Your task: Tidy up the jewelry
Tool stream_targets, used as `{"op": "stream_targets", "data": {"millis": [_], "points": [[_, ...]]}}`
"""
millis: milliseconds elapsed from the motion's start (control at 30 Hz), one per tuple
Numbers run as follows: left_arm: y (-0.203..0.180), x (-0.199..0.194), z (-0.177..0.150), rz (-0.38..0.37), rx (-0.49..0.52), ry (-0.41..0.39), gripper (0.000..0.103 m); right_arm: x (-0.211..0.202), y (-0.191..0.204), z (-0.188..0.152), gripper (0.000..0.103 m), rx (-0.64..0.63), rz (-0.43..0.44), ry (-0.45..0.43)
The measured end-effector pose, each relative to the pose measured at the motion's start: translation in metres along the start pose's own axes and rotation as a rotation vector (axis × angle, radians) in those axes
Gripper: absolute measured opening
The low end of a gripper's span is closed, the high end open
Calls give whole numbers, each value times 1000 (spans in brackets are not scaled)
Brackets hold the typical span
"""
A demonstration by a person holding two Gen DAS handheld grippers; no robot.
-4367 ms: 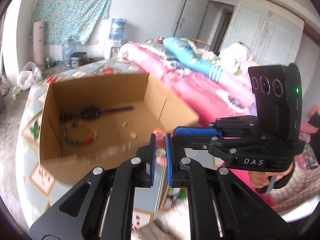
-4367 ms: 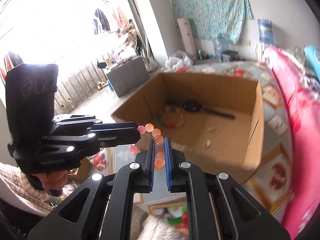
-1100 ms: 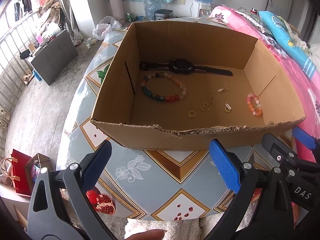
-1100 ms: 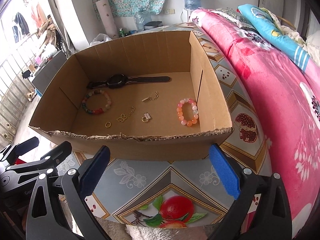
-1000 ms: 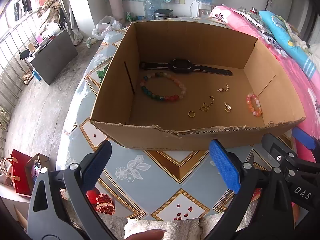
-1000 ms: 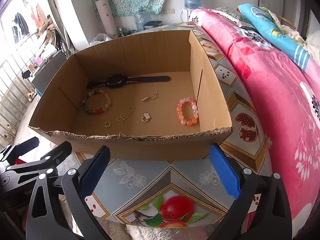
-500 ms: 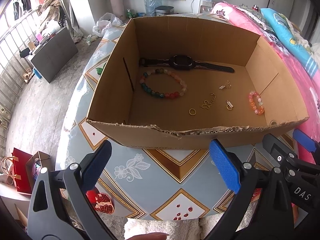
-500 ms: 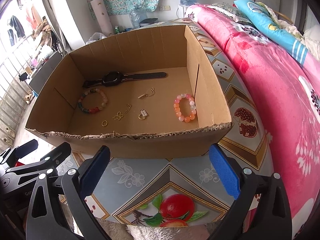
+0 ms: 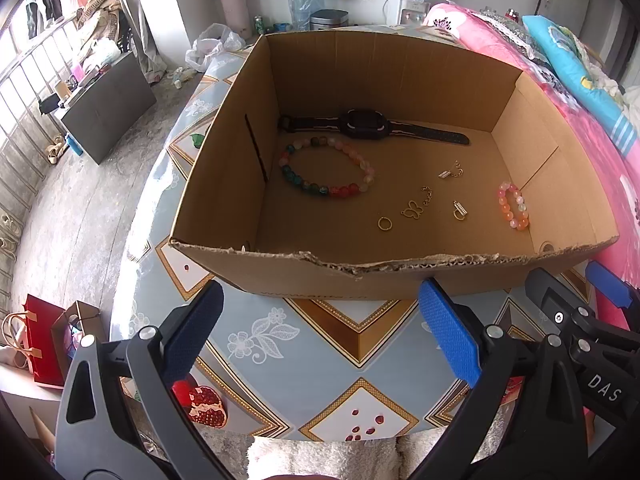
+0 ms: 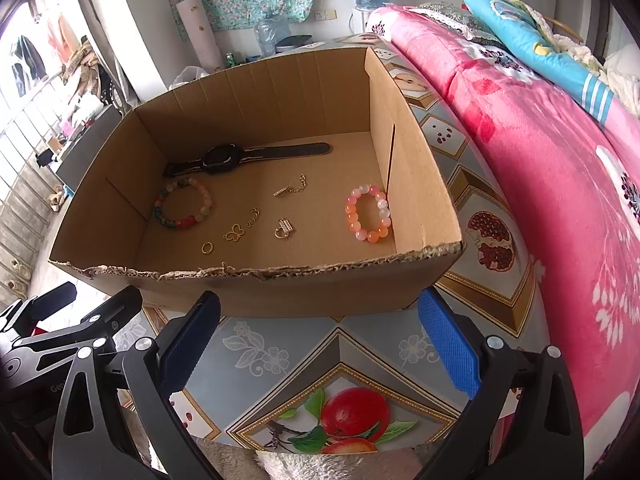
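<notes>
An open cardboard box [image 9: 320, 272] [image 10: 280, 284] stands on the table. Inside lie a black watch [image 9: 366, 124] [image 10: 224, 159], a multicoloured bead bracelet [image 9: 326, 168] [image 10: 182, 204], a pink-orange bead bracelet [image 9: 512, 206] [image 10: 367, 214], a gold ring [image 9: 385, 223] [image 10: 207, 247], a gold butterfly charm [image 9: 414, 211] [image 10: 234, 233] and small gold clasps [image 9: 459, 210] [image 10: 284, 228]. My left gripper [image 9: 320, 336] is open and empty, in front of the box. My right gripper [image 10: 320, 344] is open and empty, in front of the box too.
The table has a patterned blue and gold cloth [image 9: 320, 360]. A bed with a pink blanket [image 10: 560, 180] runs along the right. A dark cabinet [image 9: 108, 100] and bags [image 9: 44, 344] stand on the floor at the left.
4.4 s ago both grippers were shut on the pink-orange bracelet; it now lies in the box and both are open. In the last second both views drifted slightly closer to the box.
</notes>
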State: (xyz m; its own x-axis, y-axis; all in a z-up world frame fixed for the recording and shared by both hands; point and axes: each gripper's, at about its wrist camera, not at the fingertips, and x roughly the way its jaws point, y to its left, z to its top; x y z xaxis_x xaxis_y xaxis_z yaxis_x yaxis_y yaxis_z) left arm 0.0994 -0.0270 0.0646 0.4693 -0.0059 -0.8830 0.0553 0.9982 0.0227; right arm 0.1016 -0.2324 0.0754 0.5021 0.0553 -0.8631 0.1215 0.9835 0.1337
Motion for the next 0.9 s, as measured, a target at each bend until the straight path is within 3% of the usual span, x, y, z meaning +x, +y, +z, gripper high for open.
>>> {"op": "stream_targets", "data": {"millis": [900], "points": [[0,2,-4,1,-5,13,94,-1,-1,-1,96,2,-2,2]]}}
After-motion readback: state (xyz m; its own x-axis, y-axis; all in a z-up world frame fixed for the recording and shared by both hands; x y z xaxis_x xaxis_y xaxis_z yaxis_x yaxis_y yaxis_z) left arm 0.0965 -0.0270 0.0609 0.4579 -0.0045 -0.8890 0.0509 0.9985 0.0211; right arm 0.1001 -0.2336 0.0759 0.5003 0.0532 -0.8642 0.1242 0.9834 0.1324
